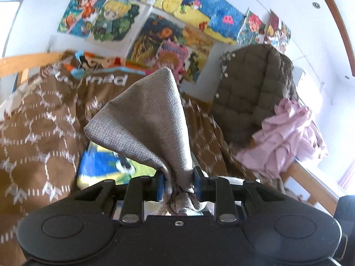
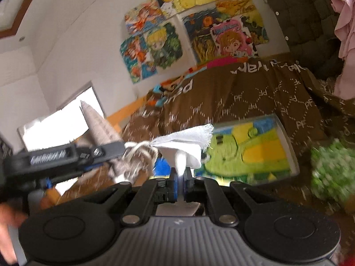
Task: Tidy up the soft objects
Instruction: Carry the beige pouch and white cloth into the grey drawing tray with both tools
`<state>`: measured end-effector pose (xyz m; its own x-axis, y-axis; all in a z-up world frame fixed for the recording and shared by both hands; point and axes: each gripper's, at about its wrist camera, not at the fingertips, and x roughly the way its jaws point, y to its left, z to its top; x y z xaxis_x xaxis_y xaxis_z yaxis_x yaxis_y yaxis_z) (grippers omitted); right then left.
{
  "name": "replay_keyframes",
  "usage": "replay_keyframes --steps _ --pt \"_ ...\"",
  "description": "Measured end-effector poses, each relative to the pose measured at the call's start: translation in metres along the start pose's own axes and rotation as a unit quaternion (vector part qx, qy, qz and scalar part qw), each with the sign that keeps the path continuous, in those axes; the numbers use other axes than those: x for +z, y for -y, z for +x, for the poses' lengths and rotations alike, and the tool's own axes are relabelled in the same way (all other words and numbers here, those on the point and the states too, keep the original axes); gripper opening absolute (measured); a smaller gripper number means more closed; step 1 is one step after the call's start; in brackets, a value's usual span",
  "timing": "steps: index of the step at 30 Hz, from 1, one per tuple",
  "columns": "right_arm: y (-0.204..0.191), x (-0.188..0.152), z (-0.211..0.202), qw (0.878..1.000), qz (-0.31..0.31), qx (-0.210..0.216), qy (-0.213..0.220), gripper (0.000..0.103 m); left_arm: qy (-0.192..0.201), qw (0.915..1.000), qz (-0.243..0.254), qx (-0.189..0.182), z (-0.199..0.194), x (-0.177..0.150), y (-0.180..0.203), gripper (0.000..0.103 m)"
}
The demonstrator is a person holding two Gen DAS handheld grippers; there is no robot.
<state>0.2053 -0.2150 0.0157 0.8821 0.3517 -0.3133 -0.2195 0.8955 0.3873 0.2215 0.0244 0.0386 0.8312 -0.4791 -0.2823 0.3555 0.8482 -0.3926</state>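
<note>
My left gripper (image 1: 178, 184) is shut on a grey woven cloth (image 1: 146, 119), which stands up bunched above the jaws over the bed. My right gripper (image 2: 180, 177) is shut on a white frayed cloth (image 2: 188, 139), held above the bed. The left gripper (image 2: 73, 155) shows at the left of the right wrist view, with the grey cloth (image 2: 97, 124) sticking up from it and its bunched end (image 2: 131, 164) hanging close to the white cloth.
A brown patterned blanket (image 1: 40, 137) covers the bed. A colourful picture tray (image 2: 248, 150) lies on it. A dark quilted jacket (image 1: 248, 88) and a pink garment (image 1: 286, 133) hang at the right. A green fuzzy object (image 2: 332, 168) sits at the right. Posters (image 1: 155, 22) cover the wall.
</note>
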Motion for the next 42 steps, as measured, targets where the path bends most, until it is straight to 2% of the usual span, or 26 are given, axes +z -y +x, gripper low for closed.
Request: replay_keyframes --steps 7,11,15,20,27,34,40,42 --pt "0.024 0.016 0.083 0.999 0.046 -0.004 -0.011 0.005 0.021 0.9984 -0.047 0.025 0.062 0.016 -0.051 0.028" --pt "0.034 0.016 0.126 0.998 0.061 -0.015 -0.028 0.005 0.002 0.9978 -0.052 0.041 0.098 0.015 -0.078 0.028" --pt "0.039 0.009 0.157 0.997 0.067 -0.022 -0.040 0.005 -0.018 0.9957 -0.078 0.047 0.127 0.011 -0.106 0.028" --pt "0.047 -0.001 0.182 0.995 0.076 -0.035 -0.060 0.005 -0.068 0.9931 -0.082 0.050 0.156 -0.002 -0.125 0.028" --pt "0.055 -0.010 0.193 0.990 0.093 -0.058 -0.087 0.006 -0.125 0.9875 -0.086 0.045 0.175 -0.020 -0.135 0.028" --pt "0.062 -0.013 0.194 0.987 0.098 -0.069 -0.103 0.010 -0.147 0.9842 -0.092 0.036 0.180 -0.024 -0.138 0.031" --pt "0.063 -0.013 0.192 0.987 0.099 -0.067 -0.107 0.020 -0.151 0.9839 -0.085 0.042 0.181 -0.023 -0.134 0.038" --pt "0.064 -0.011 0.191 0.987 0.101 -0.068 -0.108 0.029 -0.152 0.9840 -0.080 0.047 0.181 -0.023 -0.133 0.042"
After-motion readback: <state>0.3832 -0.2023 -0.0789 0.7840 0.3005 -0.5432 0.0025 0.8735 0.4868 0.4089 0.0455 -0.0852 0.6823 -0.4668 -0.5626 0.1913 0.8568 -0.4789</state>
